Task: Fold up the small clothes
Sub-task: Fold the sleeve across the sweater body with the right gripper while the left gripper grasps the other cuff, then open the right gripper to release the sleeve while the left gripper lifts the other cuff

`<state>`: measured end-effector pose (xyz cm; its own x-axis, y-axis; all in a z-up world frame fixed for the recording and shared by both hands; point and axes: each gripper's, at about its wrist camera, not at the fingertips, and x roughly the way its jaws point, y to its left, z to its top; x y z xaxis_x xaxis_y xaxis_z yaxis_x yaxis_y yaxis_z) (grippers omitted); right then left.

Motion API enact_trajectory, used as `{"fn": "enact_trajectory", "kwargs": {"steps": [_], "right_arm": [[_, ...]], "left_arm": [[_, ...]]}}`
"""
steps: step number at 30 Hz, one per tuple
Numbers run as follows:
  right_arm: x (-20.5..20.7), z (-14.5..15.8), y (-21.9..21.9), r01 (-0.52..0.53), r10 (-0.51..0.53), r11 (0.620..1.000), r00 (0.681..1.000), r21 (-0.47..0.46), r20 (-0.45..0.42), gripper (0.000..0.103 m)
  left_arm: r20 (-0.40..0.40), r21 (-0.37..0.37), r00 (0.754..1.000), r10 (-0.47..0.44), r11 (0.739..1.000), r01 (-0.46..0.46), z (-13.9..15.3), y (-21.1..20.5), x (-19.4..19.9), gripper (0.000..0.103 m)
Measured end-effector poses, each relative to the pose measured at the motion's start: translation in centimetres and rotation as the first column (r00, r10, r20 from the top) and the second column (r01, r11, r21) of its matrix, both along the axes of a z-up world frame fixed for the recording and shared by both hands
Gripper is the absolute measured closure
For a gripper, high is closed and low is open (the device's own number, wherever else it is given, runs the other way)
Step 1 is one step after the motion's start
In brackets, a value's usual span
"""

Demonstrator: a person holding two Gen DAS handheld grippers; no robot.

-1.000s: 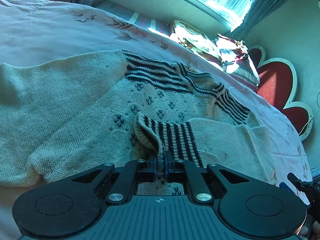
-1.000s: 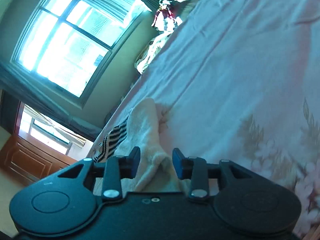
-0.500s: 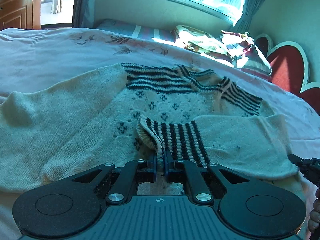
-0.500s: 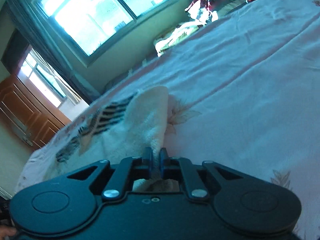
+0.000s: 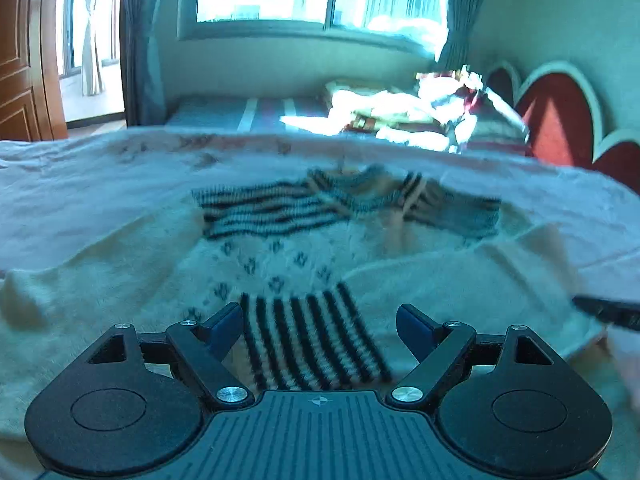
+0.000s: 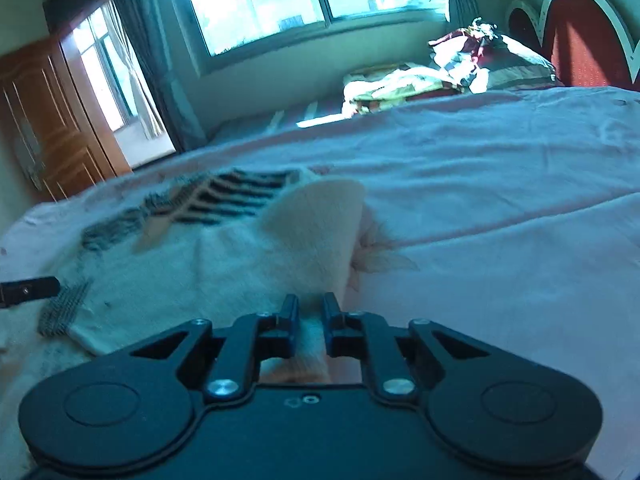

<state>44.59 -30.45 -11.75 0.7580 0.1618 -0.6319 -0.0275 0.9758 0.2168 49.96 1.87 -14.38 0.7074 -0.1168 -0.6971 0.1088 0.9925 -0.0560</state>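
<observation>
A cream knit sweater (image 5: 280, 256) with black stripes and small dark motifs lies spread on the bed. Its right sleeve is folded across the body, and the striped cuff (image 5: 312, 340) lies between my left gripper's fingers. My left gripper (image 5: 320, 326) is open and holds nothing. In the right wrist view the sweater (image 6: 192, 264) lies at left. My right gripper (image 6: 308, 312) has its jaws close together around a fold of the sweater's right edge (image 6: 320, 236). The left gripper's tip (image 6: 28, 288) shows at the far left there.
The pink floral bedsheet (image 6: 500, 200) stretches to the right. Piled bedding and pillows (image 5: 420, 116) lie at the far side under the window. A red heart-shaped headboard (image 5: 560, 120) stands at the right. A wooden door (image 6: 44, 120) is at the left.
My left gripper has opened and let go of the striped cuff, which now lies flat on the sweater. My right gripper has stayed closed on the sweater's edge and levelled out.
</observation>
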Motion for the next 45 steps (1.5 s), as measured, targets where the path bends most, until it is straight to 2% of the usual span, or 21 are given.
{"fn": "enact_trajectory", "kwargs": {"steps": [2, 3, 5, 8, 11, 12, 14, 16, 17, 19, 21, 23, 27, 29, 30, 31, 34, 37, 40, 42, 45], "right_arm": [[0.0, 0.3, -0.7, 0.006, -0.006, 0.999, 1.000, 0.054, -0.002, 0.085], [0.1, 0.8, -1.0, 0.012, -0.014, 0.997, 0.999, 0.074, 0.030, 0.084], [0.8, 1.7, -1.6, 0.016, -0.022, 0.997, 0.995, 0.070, 0.097, 0.084], [3.8, 1.8, -1.9, 0.021, -0.029, 0.998, 0.992, 0.067, 0.119, 0.084], [7.1, 0.8, -1.1, 0.004, -0.004, 1.000, 0.997, 0.003, 0.077, 0.088], [7.8, 0.0, -0.9, 0.015, -0.014, 0.999, 0.999, -0.044, 0.032, 0.093], [7.9, -0.7, -1.1, 0.024, -0.021, 0.998, 0.999, -0.056, 0.050, 0.093], [7.8, -0.4, -0.7, 0.011, -0.007, 0.995, 0.999, -0.097, 0.043, 0.090], [7.5, 0.0, -0.6, 0.018, -0.013, 0.994, 0.999, -0.106, 0.046, 0.084], [6.4, 0.9, -0.8, 0.031, -0.023, 0.997, 0.996, -0.078, 0.090, 0.082], [6.9, -0.3, -0.5, 0.000, -0.002, 0.994, 1.000, -0.111, -0.019, 0.082], [6.0, 0.2, -0.6, 0.017, -0.018, 0.994, 1.000, -0.107, -0.001, 0.079], [1.9, 2.7, -1.1, 0.070, -0.067, 0.997, 0.995, -0.036, 0.075, 0.074], [-0.5, 3.3, -0.9, 0.091, -0.089, 0.996, 0.993, -0.018, 0.070, 0.072], [-1.7, 3.4, -0.7, 0.100, -0.100, 0.995, 0.993, -0.002, 0.062, 0.072], [-2.7, 3.4, -0.5, 0.106, -0.106, 0.994, 0.993, 0.011, 0.049, 0.072], [-5.5, 3.2, 0.8, 0.134, -0.135, 0.990, 0.991, 0.043, 0.011, 0.072], [-6.9, 3.2, 2.8, 0.169, -0.168, 0.982, 0.986, 0.081, -0.019, 0.072], [-7.4, 3.9, 5.4, 0.168, -0.167, 0.981, 0.986, 0.094, -0.018, 0.072], [-7.3, 4.7, 7.1, 0.148, -0.148, 0.984, 0.989, 0.100, -0.007, 0.072], [-7.1, 6.0, 9.2, 0.122, -0.125, 0.987, 0.992, 0.102, 0.020, 0.072]], "left_arm": [[-0.010, 0.026, 1.000, 0.004, 1.000, -0.003, -0.6, -0.2, -0.1, 0.018], [-0.015, 0.004, 1.000, 0.024, 1.000, -0.024, -0.1, -0.1, -0.2, 0.018], [0.042, -0.058, 0.998, 0.049, 0.997, -0.046, 1.0, 0.2, -0.7, 0.018], [0.039, -0.025, 0.998, 0.052, 0.998, -0.051, 1.0, -0.5, -0.1, 0.018], [-0.006, 0.029, 0.999, 0.038, 0.999, -0.038, -0.8, -1.0, 0.5, 0.018], [0.019, 0.046, 1.000, 0.019, 0.999, -0.020, -1.2, -1.3, 0.4, 0.015], [0.019, 0.040, 0.999, 0.034, 0.999, -0.035, -1.2, -1.2, 0.4, 0.015], [0.014, 0.051, 0.999, 0.038, 0.998, -0.038, -1.1, -1.4, 0.3, 0.014], [0.017, 0.048, 0.999, 0.041, 0.998, -0.042, -1.2, -1.4, 0.3, 0.014], [0.024, 0.059, 0.999, 0.027, 0.998, -0.029, -1.5, -1.6, 0.2, 0.010], [0.017, 0.061, 1.000, 0.020, 0.998, -0.021, -1.4, -1.8, 0.3, 0.006], [-0.005, 0.045, 1.000, 0.019, 0.999, -0.019, -0.5, -1.2, 0.2, 0.006], [0.101, -0.088, 0.985, 0.138, 0.988, -0.129, 2.0, 5.6, -4.1, 0.006], [0.094, -0.204, 0.958, 0.271, 0.947, -0.248, 2.3, 11.7, -7.0, 0.007], [0.086, -0.256, 0.929, 0.359, 0.909, -0.328, 2.2, 15.5, -8.9, 0.012], [0.074, -0.287, 0.895, 0.440, 0.869, -0.403, 2.0, 18.8, -10.6, 0.022], [0.009, -0.353, 0.780, 0.626, 0.732, -0.583, 0.7, 27.1, -14.4, 0.026], [-0.097, -0.466, 0.687, 0.720, 0.577, -0.671, -1.4, 33.1, -16.4, 0.026], [-0.121, -0.581, 0.657, 0.744, 0.484, -0.655, -2.7, 35.7, -17.1, 0.028], [-0.123, -0.620, 0.640, 0.759, 0.445, -0.646, -3.2, 36.5, -16.9, 0.028], [-0.117, -0.661, 0.618, 0.777, 0.404, -0.633, -4.0, 37.2, -16.6, 0.030]]}}
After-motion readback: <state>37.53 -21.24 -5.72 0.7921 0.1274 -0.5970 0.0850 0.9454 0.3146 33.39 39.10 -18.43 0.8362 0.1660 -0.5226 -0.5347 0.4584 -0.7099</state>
